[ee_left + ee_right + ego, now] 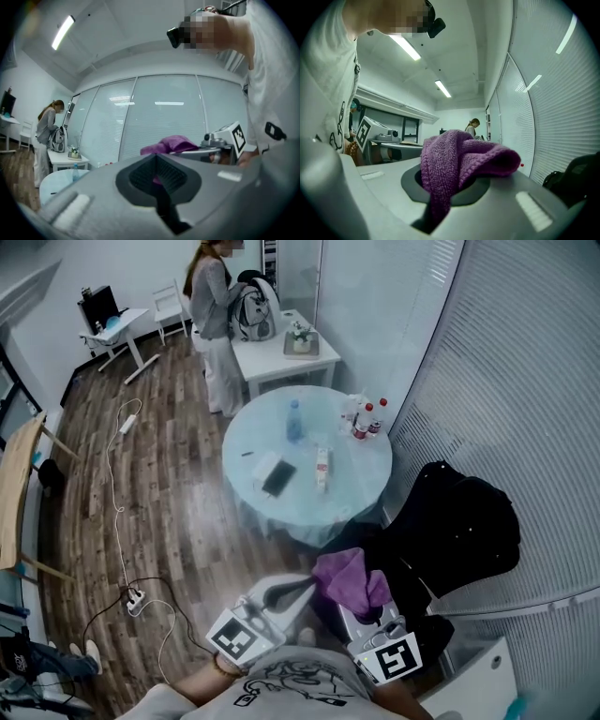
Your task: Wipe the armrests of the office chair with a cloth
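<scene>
A purple knitted cloth (349,582) hangs bunched from my right gripper (354,607), which is shut on it; a fold droops over the closed jaws (464,159). The black office chair (455,526) stands just beyond the cloth, at the right against the glass wall. Its armrests cannot be made out among the dark shapes. My left gripper (302,587) is held beside the right one, close to my body. Its jaws (161,201) are shut with nothing between them. From the left gripper view, the cloth (171,143) and the right gripper (220,147) show just beyond the jaws.
A round glass table (258,507) with bottles, a phone and a box stands ahead of the chair. A person (216,324) stands at a white table (267,357) further back. A cable and power strip (136,598) lie on the wooden floor at left.
</scene>
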